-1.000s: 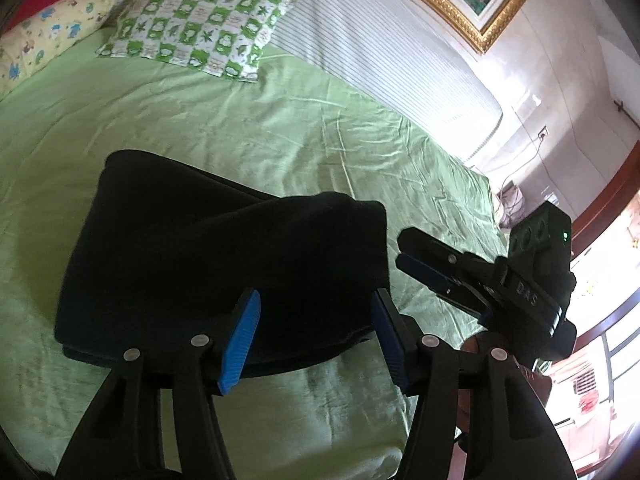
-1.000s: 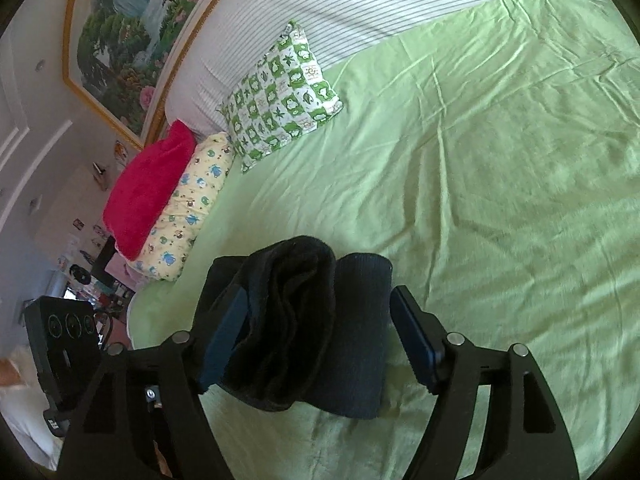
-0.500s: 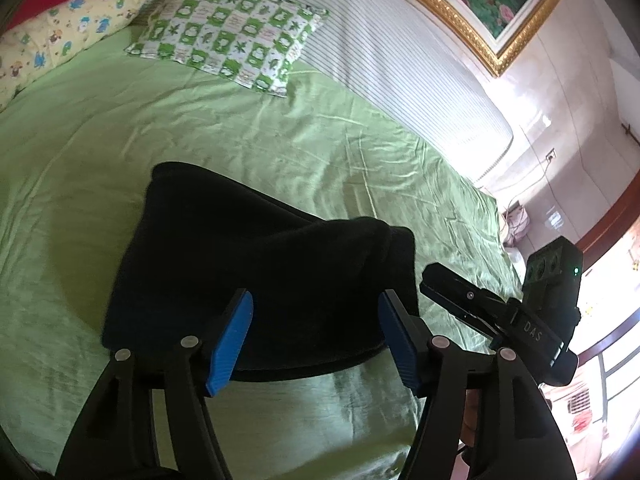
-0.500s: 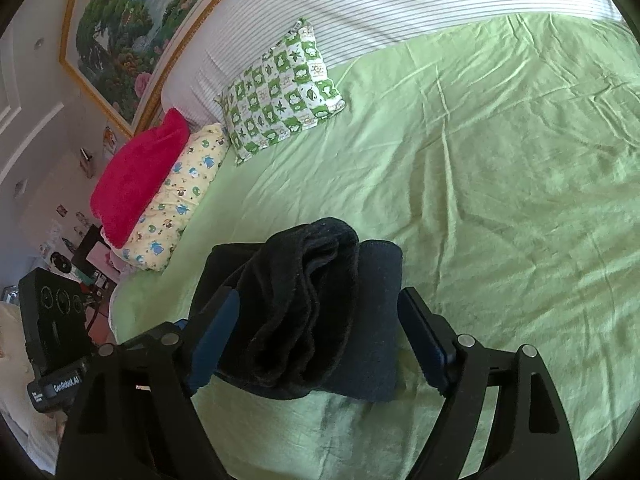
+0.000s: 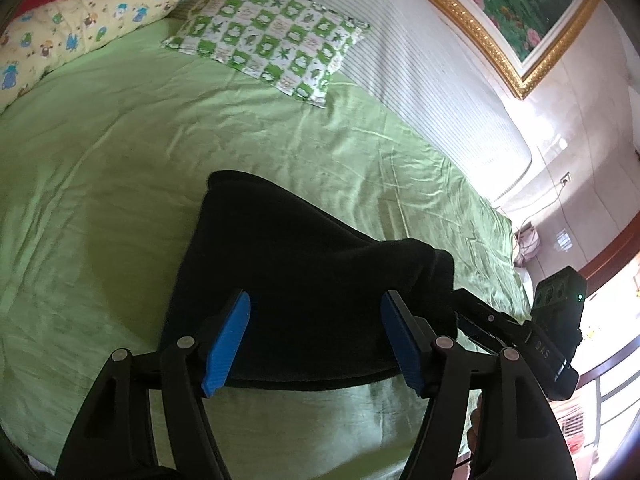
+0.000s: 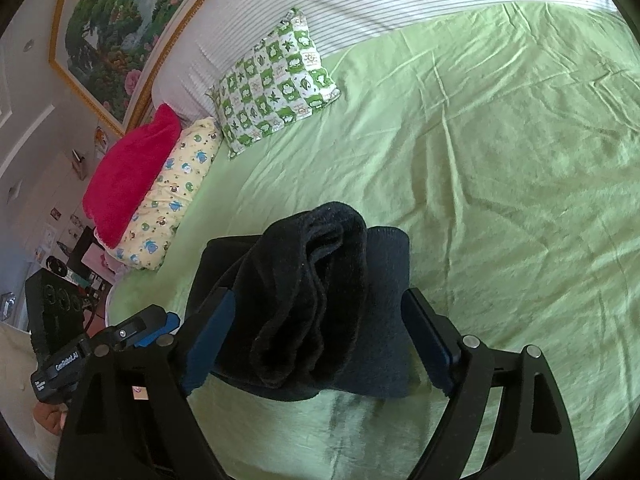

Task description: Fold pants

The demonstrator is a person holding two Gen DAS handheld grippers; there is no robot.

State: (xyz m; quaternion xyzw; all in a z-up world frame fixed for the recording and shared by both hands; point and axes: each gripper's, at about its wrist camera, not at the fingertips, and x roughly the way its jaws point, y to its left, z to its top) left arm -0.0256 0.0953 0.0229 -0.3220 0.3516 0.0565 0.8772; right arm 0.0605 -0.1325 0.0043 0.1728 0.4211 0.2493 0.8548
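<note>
The dark pants (image 5: pixel 296 276) lie folded in a thick bundle on the green bed sheet (image 5: pixel 120 152). My left gripper (image 5: pixel 316 336) is open, its blue pads apart over the bundle's near edge, holding nothing. In the right wrist view the pants (image 6: pixel 320 300) show stacked folded layers with a ribbed band on the right. My right gripper (image 6: pixel 320 336) is open, its jaws either side of the bundle's near end. The right gripper also shows in the left wrist view (image 5: pixel 520 332) at the bundle's right end.
A green-and-white patterned pillow (image 5: pixel 268 36), a yellow cartoon pillow (image 5: pixel 72 40) and a red pillow (image 6: pixel 132 172) lie at the head of the bed. A striped headboard (image 5: pixel 440 80) and a gold-framed painting (image 5: pixel 520 20) are behind. The bed's edge is on the right (image 5: pixel 508 264).
Both grippers have drawn back and up from the pants. The bundle sits further from the cameras and more of the bed shows. Both stay open.
</note>
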